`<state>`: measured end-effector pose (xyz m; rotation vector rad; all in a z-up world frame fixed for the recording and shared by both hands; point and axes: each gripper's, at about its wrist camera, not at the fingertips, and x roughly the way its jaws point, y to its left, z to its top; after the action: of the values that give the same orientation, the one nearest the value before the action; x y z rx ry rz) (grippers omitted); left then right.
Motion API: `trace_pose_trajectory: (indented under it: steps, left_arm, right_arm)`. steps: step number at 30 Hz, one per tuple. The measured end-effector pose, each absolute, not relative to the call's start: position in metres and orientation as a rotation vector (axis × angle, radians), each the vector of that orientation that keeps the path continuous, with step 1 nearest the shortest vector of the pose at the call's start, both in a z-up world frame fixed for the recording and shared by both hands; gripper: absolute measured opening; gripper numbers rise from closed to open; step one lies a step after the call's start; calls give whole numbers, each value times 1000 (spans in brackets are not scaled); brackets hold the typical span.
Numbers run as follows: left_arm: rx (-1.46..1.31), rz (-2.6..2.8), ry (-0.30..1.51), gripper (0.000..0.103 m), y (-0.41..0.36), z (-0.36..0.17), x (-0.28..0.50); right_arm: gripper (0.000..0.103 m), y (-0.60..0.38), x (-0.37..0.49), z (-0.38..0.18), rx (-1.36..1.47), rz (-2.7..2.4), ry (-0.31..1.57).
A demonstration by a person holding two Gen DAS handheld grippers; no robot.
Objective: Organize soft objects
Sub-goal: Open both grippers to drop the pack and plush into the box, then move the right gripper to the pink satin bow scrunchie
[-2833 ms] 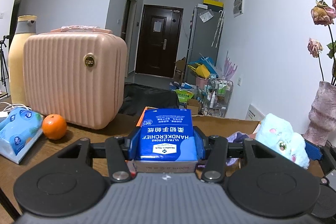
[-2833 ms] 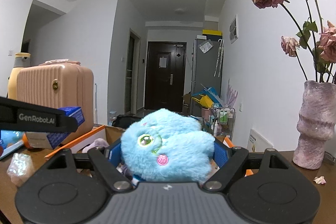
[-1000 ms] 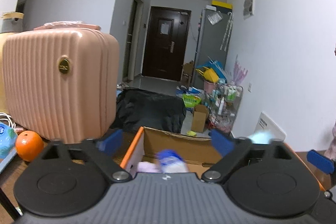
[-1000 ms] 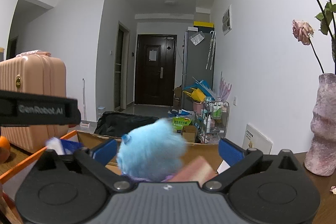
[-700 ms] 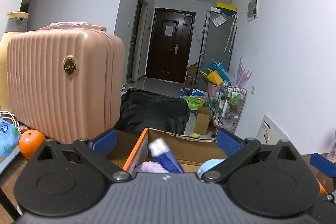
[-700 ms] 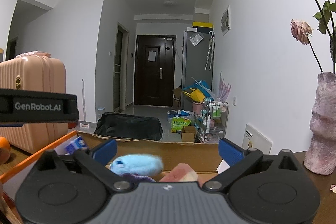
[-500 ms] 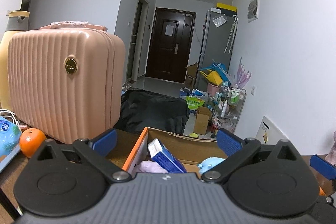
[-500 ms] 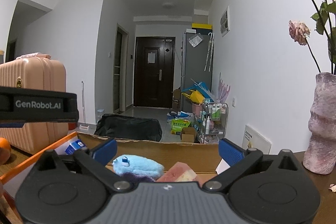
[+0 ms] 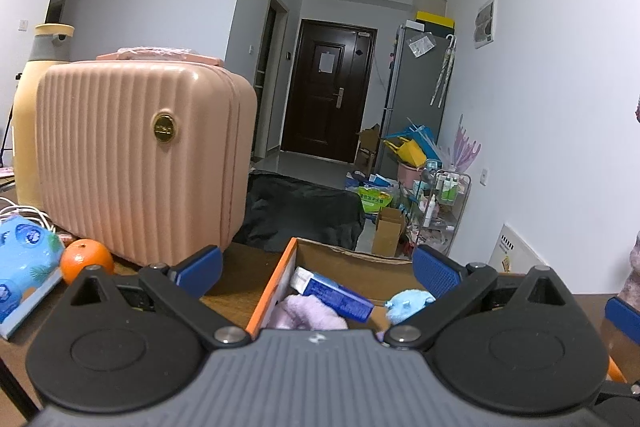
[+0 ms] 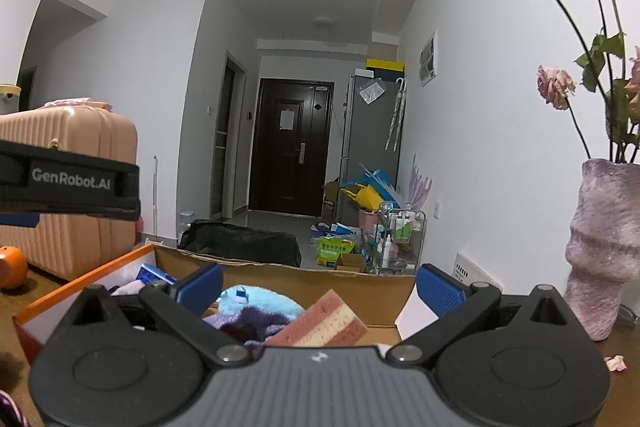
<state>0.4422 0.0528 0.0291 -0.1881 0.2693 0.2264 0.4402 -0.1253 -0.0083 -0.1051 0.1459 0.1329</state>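
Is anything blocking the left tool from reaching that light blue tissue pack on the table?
Nothing visible does. The left tool is open and empty above the cardboard box; the tissue pack lies off to its left beside the orange, with only bare table between.

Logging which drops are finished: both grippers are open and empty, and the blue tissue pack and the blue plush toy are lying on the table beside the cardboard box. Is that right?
Not quite. The left gripper and right gripper are open and empty, but the blue tissue pack and blue plush toy lie inside the cardboard box, not beside it. Both wrist views show this.
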Motion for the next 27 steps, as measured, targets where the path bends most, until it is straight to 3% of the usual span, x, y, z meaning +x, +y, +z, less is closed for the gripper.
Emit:
trace_pose_trajectory:
  steps: [27]
  left_arm:
    - [-109,255,212,103,59,34,322]
  right_arm:
    - [103,-132,345,-8,-130,102,154]
